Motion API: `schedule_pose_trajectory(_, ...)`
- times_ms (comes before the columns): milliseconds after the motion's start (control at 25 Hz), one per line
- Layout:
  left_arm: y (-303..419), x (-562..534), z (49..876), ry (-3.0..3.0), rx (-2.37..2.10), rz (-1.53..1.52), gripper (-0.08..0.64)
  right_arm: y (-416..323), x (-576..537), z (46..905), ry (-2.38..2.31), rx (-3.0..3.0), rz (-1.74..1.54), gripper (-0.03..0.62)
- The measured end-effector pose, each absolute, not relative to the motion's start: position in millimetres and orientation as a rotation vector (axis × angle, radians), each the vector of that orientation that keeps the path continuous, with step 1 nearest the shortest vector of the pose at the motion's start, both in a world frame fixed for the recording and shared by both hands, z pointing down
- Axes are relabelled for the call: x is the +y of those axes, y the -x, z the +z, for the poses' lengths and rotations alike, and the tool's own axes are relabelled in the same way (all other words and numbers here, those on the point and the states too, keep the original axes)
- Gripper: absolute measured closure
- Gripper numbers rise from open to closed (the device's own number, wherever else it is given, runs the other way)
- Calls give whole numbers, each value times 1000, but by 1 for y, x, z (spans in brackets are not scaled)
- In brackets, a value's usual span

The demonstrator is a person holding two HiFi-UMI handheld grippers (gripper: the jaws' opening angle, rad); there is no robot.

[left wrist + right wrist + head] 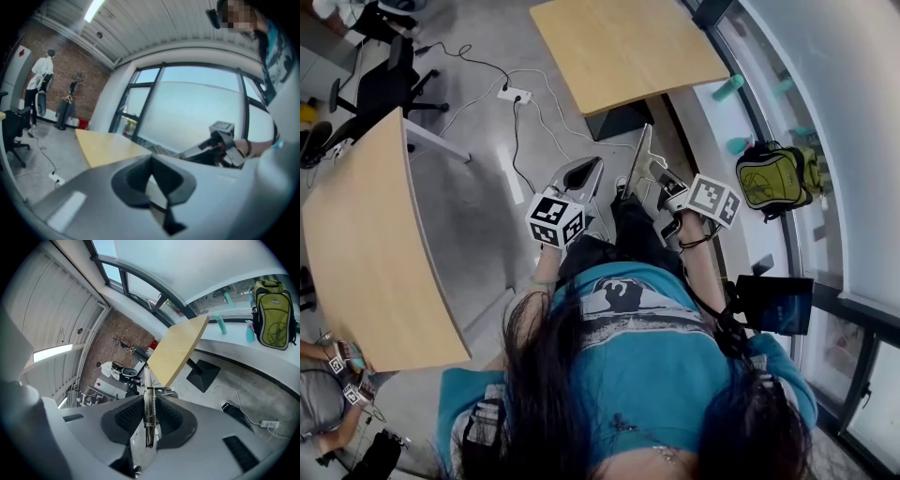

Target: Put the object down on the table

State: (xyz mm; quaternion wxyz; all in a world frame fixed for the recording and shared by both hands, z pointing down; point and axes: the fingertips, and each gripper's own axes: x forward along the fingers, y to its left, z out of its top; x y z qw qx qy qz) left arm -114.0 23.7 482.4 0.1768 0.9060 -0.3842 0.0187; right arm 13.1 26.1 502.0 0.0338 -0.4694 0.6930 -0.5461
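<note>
Right gripper (149,420) — jaws closed onto a slim silver metal tool with a coil spring (150,405), seen edge-on, clamped between the dark ribbed pads and sticking out past them. The tool is in the air over the grey floor (478,197), short of the light wooden table (628,47) ahead. Left gripper (151,165) — jaws pressed together, nothing between them. A yellow-green backpack (773,178) sits by the window, right side.

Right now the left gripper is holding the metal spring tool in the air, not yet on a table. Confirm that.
Wrong gripper. The right gripper view shows the metal spring tool clamped in the right gripper; the left gripper is shut on nothing. The tool is in the air, not yet on a table.
</note>
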Motion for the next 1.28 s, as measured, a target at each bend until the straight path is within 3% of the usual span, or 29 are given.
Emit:
schedule_pose_trajectory(440, 116, -49, 492, -2520, -1177, 89, 558, -20, -65, 517, 1380, 2157, -1719, 509)
schedule_pose_trajectory(1280, 50, -266, 507, -2458, -1218, 170, 558, -90, -327, 551, 1365, 2224, -1791, 508)
